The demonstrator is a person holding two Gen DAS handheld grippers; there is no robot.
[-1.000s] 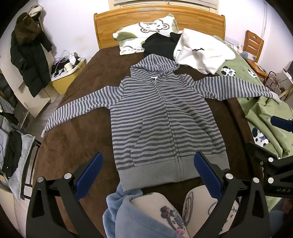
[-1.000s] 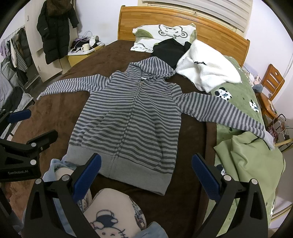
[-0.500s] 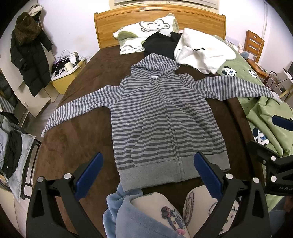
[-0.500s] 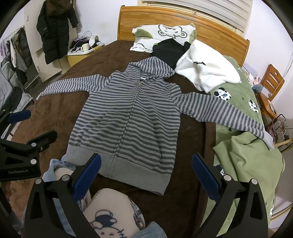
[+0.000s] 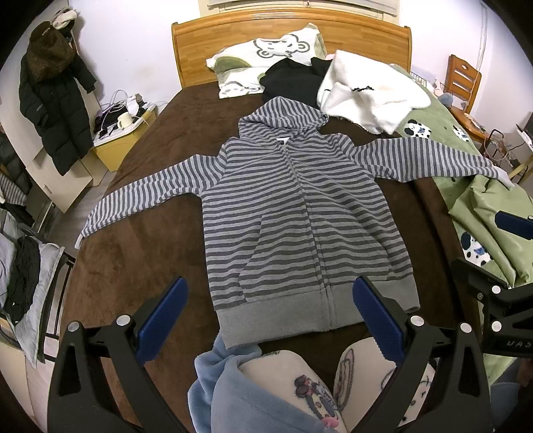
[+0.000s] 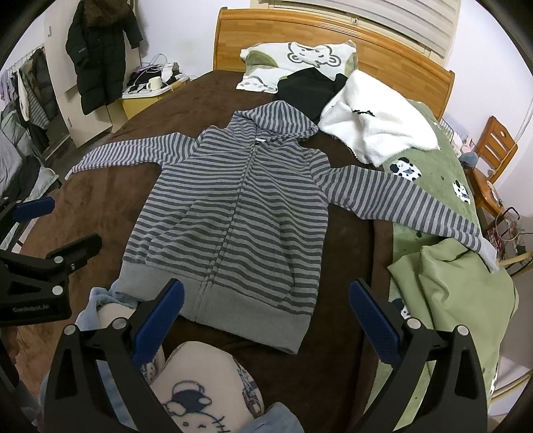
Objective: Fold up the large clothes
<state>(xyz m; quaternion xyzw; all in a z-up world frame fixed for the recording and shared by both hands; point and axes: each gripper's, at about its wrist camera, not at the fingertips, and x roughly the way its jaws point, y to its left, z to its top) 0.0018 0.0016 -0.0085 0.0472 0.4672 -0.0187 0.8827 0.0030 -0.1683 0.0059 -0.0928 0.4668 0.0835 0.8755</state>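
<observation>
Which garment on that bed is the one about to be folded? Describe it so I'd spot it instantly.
Start at the wooden headboard and come down the brown bedspread. Spread flat in the middle, zipper up and both sleeves stretched out sideways, lies the striped hoodie. It is the only grey-striped piece; the black garment and white fleece near its hood are plain and crumpled.

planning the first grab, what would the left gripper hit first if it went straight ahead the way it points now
Probably the striped hoodie: the open left gripper points at its lower front, near the grey hem band. Nothing lies between the fingers and it, though the depth is unclear.
</observation>
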